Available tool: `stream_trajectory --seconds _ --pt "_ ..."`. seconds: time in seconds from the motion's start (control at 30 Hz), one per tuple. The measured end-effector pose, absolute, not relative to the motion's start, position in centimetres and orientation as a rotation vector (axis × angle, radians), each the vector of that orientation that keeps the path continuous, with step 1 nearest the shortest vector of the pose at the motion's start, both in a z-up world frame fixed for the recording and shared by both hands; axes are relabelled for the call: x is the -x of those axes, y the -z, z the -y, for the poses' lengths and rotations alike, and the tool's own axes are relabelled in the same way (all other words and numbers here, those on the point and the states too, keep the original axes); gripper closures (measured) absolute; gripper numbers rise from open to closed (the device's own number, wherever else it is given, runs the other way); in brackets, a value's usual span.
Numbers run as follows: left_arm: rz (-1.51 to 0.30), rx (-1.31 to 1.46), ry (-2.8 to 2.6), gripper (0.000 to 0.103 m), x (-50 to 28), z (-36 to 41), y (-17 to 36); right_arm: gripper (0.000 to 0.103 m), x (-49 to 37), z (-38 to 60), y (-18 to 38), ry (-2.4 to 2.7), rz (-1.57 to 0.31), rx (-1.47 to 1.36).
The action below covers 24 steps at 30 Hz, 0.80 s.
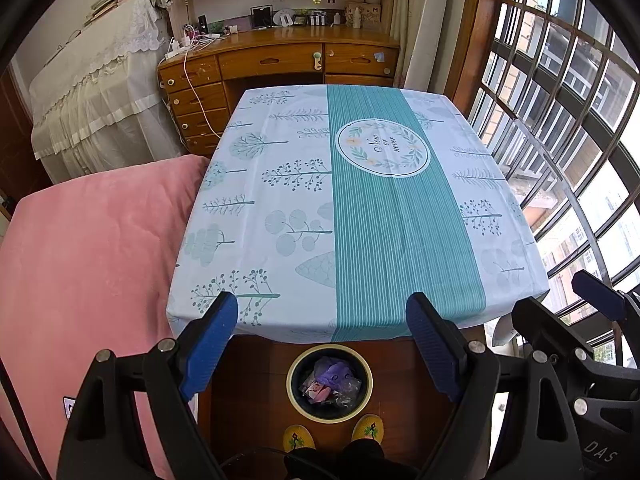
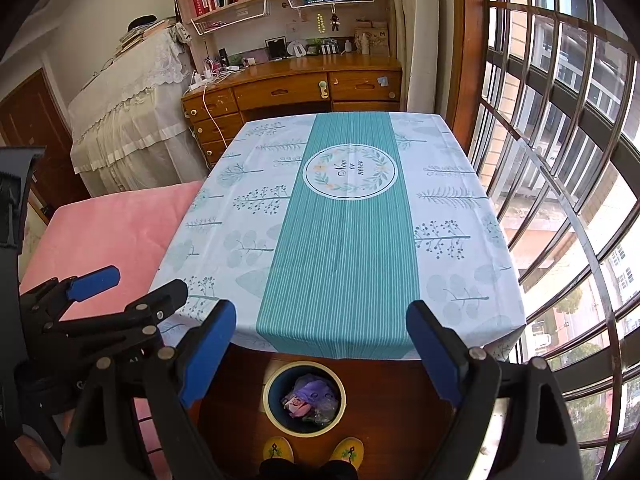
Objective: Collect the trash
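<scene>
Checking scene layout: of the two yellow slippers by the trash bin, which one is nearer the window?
The yellow slipper on the right, beside the round dark trash bin; the other slipper sits toward the pink bedding.

Round bin [image 1: 329, 384] on the floor holds crumpled trash [image 1: 332, 382], upright.

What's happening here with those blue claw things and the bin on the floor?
A person in yellow slippers stands at a table, holding a claw tool in each hand. The left claw and right claw are both open and hold nothing. The tablecloth shows no litter. Between table and slippers, a bin on the floor holds wrappers and plastic, so the trash looks collected.
</scene>
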<state>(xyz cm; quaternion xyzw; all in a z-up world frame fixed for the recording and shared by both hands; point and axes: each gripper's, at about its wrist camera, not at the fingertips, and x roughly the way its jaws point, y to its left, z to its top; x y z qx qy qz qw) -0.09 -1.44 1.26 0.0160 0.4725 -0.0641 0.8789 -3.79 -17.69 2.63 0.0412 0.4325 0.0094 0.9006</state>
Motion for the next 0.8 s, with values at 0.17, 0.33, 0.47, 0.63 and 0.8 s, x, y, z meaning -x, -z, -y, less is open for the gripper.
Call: stream_trajectory --seconds 0.17,0.33,0.47,0.63,0.8 --pt "-0.989 -0.03 0.128 0.018 0.4 1.8 -1.2 0.015 3.9 17.7 -2.7 -0.022 -0.897 -0.087" --pt "-0.996 -0.014 0.122 0.018 0.6 1.9 -1.0 0.015 4.0 18.2 -2.7 -0.036 -0.899 -0.085" --pt "-1.005 -0.003 0.115 0.018 0.6 1.8 -0.7 0.015 3.6 18.7 -2.5 -0.055 -0.907 -0.083" --pt "-1.006 0.008 0.106 0.018 0.6 2.0 -0.4 0.015 3.2 19.2 -2.2 -0.073 -0.915 -0.08" --pt "-1.005 0.012 0.098 0.018 0.6 2.2 0.0 0.015 2.9 19.6 -1.8 -0.086 -0.925 -0.079"
